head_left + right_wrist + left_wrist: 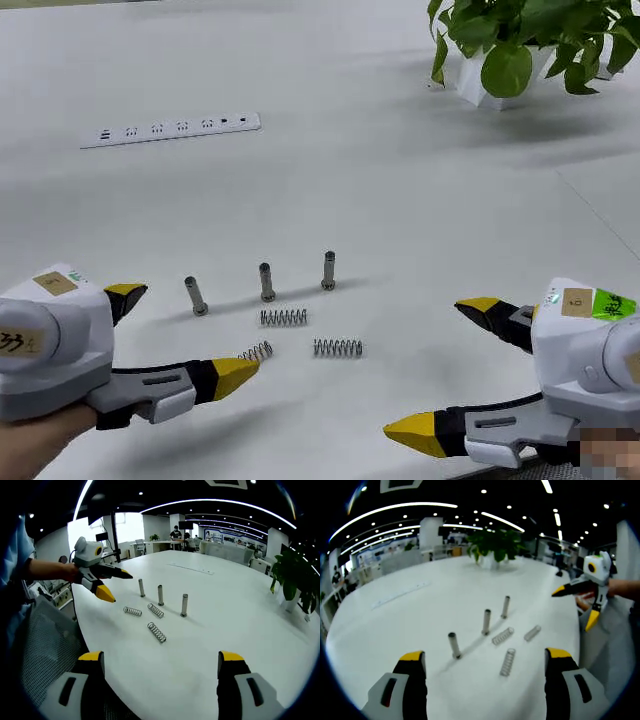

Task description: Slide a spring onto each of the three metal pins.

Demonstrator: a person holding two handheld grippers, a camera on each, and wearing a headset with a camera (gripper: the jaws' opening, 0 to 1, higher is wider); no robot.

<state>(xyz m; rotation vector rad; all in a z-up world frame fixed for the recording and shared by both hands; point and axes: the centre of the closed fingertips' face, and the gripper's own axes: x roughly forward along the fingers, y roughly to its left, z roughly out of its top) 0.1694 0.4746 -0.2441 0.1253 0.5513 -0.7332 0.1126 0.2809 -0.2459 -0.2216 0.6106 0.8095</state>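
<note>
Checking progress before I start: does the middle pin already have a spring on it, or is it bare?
Bare. The middle pin has nothing around its shaft; the closest spring lies on the table just in front.

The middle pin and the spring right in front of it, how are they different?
The middle pin stands upright; the spring lies on its side. The pin is a smooth rod; the spring is an open coil. Both are grey metal, resting on the white table.
</note>
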